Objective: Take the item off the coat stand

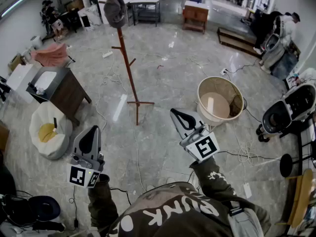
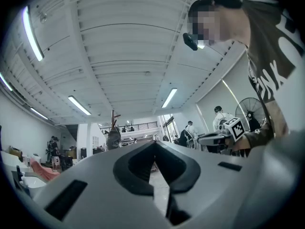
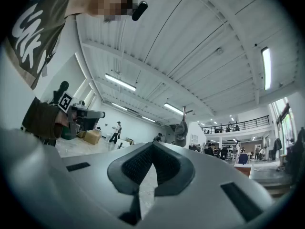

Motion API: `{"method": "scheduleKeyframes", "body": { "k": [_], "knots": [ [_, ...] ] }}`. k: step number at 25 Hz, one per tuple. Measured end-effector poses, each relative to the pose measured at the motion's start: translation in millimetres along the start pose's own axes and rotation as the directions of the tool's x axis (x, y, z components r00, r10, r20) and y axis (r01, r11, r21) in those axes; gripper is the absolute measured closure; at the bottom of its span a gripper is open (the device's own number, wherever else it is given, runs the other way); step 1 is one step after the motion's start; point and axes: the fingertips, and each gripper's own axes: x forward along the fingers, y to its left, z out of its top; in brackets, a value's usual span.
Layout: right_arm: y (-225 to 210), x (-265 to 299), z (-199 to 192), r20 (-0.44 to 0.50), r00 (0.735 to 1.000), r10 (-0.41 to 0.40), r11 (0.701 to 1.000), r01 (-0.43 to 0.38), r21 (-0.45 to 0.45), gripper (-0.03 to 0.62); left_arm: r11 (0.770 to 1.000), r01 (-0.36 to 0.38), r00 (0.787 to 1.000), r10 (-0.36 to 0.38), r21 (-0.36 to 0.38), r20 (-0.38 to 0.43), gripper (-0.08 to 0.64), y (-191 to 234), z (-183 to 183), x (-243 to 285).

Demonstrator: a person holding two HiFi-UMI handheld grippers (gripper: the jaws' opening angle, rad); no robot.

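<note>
While the step in hand is still the approach, the marble floor (image 1: pixel 168 73) separates the person from the coat stand (image 1: pixel 129 68), which stands upright at far left of centre, well apart from both grippers. The grey cap (image 1: pixel 115 10) hangs on the stand's top, untouched. The left gripper (image 1: pixel 93 131) and right gripper (image 1: pixel 175 113) are near the body, each with jaws pressed together on nothing. Recommendation: walk in, minding the cables (image 1: pixel 137 162) on the floor. Spread one pair of jaws before reaching, pinch the cap's edge, and lift it straight up off the peg so the stand does not tip.
</note>
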Motion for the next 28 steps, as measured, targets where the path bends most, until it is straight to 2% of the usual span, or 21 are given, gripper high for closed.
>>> {"method": "scheduleKeyframes", "body": {
  "k": [18, 20, 22, 23, 24, 26, 27, 28],
  "knots": [
    [-1, 2, -4, -0.001, 1.0, 0.012, 1.0, -0.012, -0.026, 0.58, 1.0, -0.004, 1.0, 0.004, -0.002, -0.005, 0.557, -1, 0, 1],
    [0, 2, -7, -0.013, 1.0, 0.016, 1.0, -0.017, -0.025, 0.562, 1.0, -0.002, 1.0, 0.002, -0.004, -0.007, 0.557, -2, 0, 2],
    [0, 4, -9, -0.016, 0.999, 0.03, 1.0, -0.03, -0.008, 0.504, 1.0, -0.003, 1.0, 0.003, -0.003, -0.006, 0.557, -1, 0, 3],
    [2, 6, -9, -0.013, 0.999, 0.046, 0.999, -0.046, 0.006, 0.444, 1.0, -0.004, 1.0, 0.004, -0.002, -0.005, 0.557, 0, 0, 4],
    [4, 7, -8, -0.011, 0.998, 0.069, 0.997, -0.068, 0.021, 0.358, 1.0, -0.004, 1.0, 0.004, -0.002, -0.005, 0.557, 0, 0, 4],
    [8, 10, -5, -0.015, 0.993, 0.116, 0.993, -0.115, 0.038, 0.135, 1.0, -0.006, 1.0, 0.006, -0.002, -0.008, 0.557, 1, -1, 4],
    [9, 11, -4, -0.014, 0.991, 0.13, 0.991, -0.13, 0.038, 0.082, 1.0, -0.007, 1.0, 0.007, -0.002, -0.01, 0.557, 1, -1, 4],
    [9, 12, -3, -0.007, 0.99, 0.138, 0.99, -0.138, 0.034, 0.056, 1.0, -0.009, 1.0, 0.009, -0.002, -0.012, 0.557, 2, -2, 5]
  ]
}}
